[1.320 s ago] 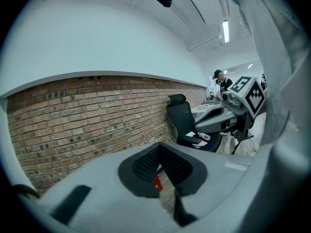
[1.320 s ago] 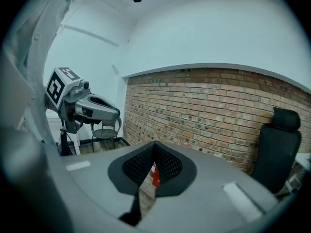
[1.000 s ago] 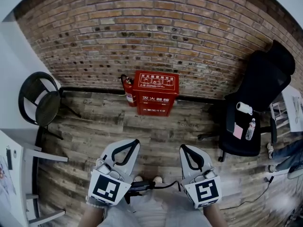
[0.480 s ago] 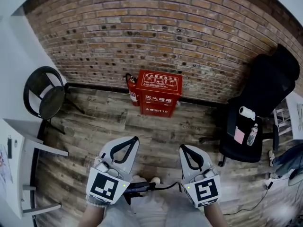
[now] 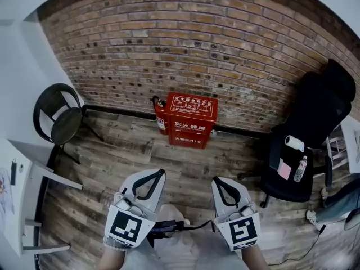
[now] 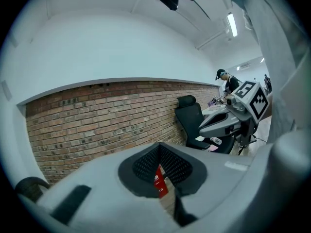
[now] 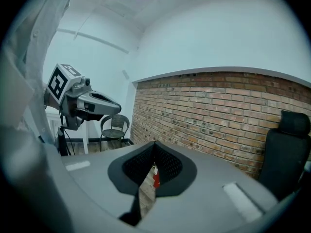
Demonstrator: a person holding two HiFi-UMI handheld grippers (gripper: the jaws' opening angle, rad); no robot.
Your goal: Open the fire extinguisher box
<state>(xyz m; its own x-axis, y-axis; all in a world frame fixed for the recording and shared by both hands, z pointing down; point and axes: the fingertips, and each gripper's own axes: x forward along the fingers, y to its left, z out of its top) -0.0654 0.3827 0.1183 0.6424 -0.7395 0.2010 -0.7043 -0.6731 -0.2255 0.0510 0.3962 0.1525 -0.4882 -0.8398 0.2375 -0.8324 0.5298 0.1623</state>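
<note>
On the red fire extinguisher box (image 5: 190,129) you face a line of large white Chinese characters, with a smaller white line beneath that seems to end in 119. The white print on its lid (image 5: 192,102) is too small to read.

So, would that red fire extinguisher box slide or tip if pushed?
Probably not tip: the red box sits squat on the wooden floor by the brick wall. It looks stiff, likely metal; its weight depends on contents, unseen.
</note>
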